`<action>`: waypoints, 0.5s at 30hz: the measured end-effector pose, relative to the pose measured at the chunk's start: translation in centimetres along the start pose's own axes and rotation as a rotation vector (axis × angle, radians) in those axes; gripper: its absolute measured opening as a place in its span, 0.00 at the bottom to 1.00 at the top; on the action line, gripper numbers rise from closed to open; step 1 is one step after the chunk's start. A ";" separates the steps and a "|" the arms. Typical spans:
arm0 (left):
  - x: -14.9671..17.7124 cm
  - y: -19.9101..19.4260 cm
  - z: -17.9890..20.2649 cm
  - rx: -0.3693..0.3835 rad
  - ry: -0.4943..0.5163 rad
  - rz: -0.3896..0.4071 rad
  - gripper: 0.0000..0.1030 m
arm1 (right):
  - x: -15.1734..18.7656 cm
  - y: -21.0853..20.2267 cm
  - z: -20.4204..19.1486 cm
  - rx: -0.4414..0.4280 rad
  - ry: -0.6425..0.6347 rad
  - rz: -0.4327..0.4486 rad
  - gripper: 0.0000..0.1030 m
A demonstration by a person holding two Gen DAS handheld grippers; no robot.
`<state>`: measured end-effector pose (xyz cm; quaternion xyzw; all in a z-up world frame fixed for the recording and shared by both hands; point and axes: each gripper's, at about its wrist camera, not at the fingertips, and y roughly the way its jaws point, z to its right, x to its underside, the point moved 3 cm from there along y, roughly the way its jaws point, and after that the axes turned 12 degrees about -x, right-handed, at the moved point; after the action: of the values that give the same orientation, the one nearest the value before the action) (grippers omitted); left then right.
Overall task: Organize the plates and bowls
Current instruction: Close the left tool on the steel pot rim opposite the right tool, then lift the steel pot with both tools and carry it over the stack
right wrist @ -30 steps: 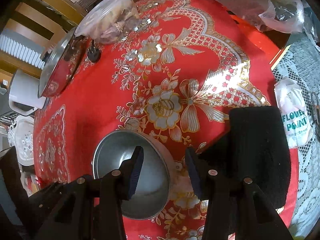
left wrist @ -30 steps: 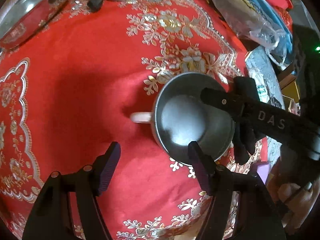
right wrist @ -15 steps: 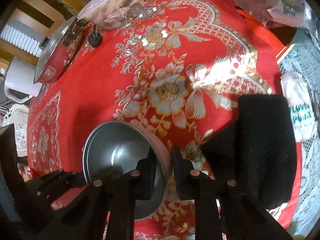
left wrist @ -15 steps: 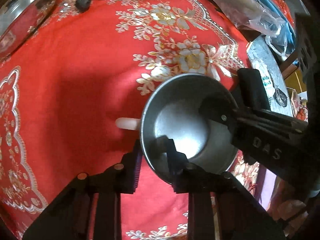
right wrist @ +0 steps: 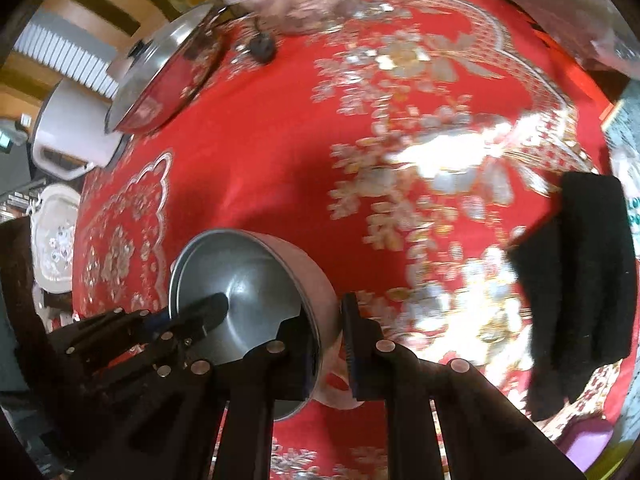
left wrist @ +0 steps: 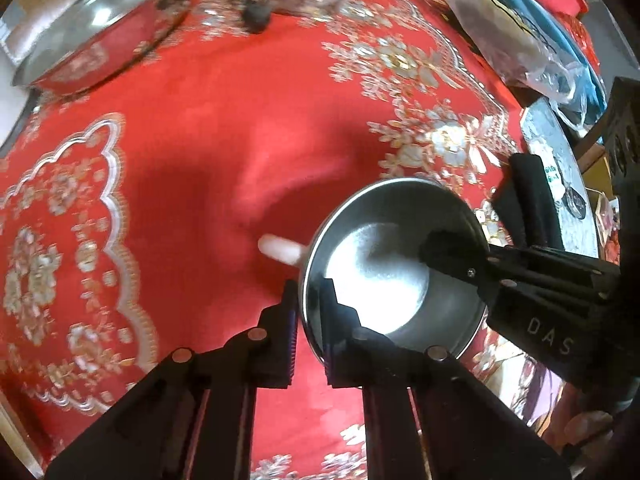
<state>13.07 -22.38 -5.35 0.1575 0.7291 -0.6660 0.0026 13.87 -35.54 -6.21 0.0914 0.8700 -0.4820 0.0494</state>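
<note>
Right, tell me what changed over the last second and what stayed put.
Both grippers closed on the metal bowl: the left gripper went from open to pinching its near rim, and the right gripper clamped the opposite wall. The bowl now appears tilted and lifted off the red tablecloth. The steel lid and black sponge stayed where they were.

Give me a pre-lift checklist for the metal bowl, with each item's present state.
1. Left gripper clamped on the metal bowl rim, one finger inside, one outside: ok.
2. Right gripper clamped on the opposite rim: ok.
3. Bowl empty: ok.
4. Bowl clear of the black sponge: ok.
5. Pale handle-like piece beside the bowl, part of it or separate: cannot tell.
6. Bowl already off the red tablecloth: cannot tell.
</note>
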 end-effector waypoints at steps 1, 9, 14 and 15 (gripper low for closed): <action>0.2 -0.2 -0.4 -0.004 -0.008 0.003 0.08 | 0.1 0.4 -0.8 0.001 -0.013 -0.008 0.12; 1.9 -1.5 -5.7 -0.030 -0.076 0.022 0.08 | 0.9 2.5 -5.8 0.000 -0.083 -0.047 0.13; 3.0 -1.3 -7.9 -0.039 -0.110 0.014 0.08 | 1.4 3.8 -8.7 0.001 -0.119 -0.073 0.13; 3.4 -1.4 -8.6 -0.038 -0.117 0.014 0.08 | 1.6 4.1 -9.4 0.002 -0.127 -0.079 0.13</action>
<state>11.29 -13.36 -3.74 0.1232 0.7391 -0.6601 0.0529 13.19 -25.31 -4.89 0.0263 0.8675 -0.4893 0.0854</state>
